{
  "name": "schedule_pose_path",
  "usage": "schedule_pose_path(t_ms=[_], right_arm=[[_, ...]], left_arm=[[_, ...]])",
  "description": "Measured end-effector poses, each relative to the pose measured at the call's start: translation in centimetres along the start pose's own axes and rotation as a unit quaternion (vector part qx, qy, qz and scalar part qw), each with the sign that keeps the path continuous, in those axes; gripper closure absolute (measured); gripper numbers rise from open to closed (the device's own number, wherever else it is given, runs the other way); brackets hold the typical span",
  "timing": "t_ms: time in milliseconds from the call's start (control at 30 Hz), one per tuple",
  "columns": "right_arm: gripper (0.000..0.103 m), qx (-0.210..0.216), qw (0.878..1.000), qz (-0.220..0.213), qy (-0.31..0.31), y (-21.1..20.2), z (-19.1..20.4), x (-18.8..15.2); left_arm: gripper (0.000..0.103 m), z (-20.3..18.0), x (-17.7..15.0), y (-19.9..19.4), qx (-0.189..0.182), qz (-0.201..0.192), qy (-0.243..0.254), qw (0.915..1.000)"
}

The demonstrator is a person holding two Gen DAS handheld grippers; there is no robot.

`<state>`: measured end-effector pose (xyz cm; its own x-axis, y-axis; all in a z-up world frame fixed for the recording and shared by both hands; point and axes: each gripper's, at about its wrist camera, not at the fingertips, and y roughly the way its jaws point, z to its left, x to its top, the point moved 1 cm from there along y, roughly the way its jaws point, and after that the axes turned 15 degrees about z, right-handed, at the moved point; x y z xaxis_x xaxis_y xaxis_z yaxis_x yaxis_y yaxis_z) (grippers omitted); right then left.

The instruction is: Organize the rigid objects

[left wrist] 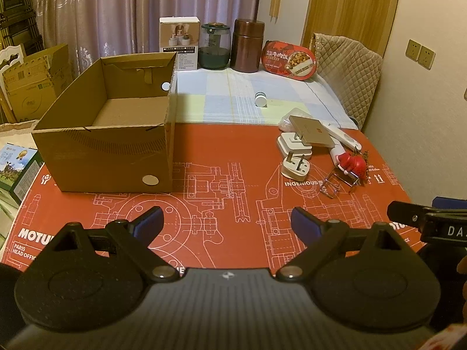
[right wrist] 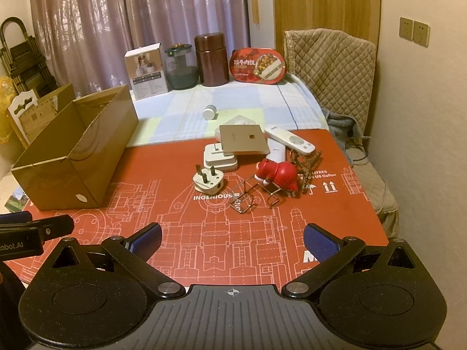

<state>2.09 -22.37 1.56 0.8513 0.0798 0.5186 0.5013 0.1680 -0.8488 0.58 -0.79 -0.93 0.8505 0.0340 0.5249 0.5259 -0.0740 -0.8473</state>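
Opening step, nothing boxed: my left hand-held gripper [left wrist: 227,218] and right hand-held gripper [right wrist: 232,237] wide and empty at the tabletop's [right wrist: 204,245] near edge, cardboard box [left wrist: 116,134] empty left, white plug [right wrist: 207,182] in the right-side clutter likely first pick.

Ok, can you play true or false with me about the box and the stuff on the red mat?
1. The cardboard box has toys inside. False: what shows of its inside is bare.
2. The white plug lies with its prongs pointing up. True.
3. The red toy is in the left hand-held gripper. False: it sits on the mat; that gripper is open and holds nothing.
4. The right hand-held gripper is open. True.
5. The brown jar stands at the table's far end. True.
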Motion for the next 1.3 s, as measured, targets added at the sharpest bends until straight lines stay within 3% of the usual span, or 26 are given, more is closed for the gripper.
schedule_pose_path(t_ms=[1300], right_arm=[[0.002,0.002,1.0,0.001,-0.002,0.42,-0.48,-0.25]], left_arm=[[0.011,-0.61,0.04,0.23,-0.008,0.001,0.005,1.0]])
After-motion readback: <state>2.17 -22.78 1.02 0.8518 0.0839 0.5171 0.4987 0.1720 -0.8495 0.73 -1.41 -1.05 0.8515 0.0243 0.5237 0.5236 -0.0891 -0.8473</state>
